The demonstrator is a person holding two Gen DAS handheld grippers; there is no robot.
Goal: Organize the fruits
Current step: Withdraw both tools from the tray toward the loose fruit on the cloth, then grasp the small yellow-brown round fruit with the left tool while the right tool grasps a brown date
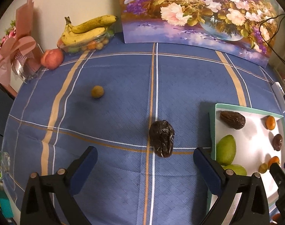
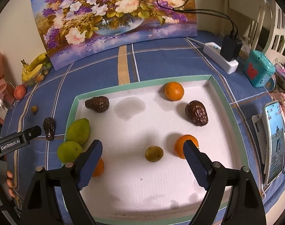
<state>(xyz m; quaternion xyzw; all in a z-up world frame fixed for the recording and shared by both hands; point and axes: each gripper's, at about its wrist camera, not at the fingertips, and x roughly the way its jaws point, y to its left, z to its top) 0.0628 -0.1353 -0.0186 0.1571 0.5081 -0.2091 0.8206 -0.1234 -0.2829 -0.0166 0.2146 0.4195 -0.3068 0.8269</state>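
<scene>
Left gripper [image 1: 145, 156]: jaws spread wide, nothing pinched; a dark wrinkled fruit [image 1: 162, 138] lies on the blue checked cloth [image 1: 112, 116] between and just ahead of the fingers, untouched; a small yellow-brown fruit [image 1: 97, 91] sits well apart further out on the cloth. Right gripper [image 2: 142, 152]: jaws apart, empty, over the white tray [image 2: 142, 185]; a small olive-brown fruit [image 2: 154, 153] rests on the tray floor between the fingers, clear of both pads; oranges, two dark wrinkled fruits and green fruits also lie in the tray.
</scene>
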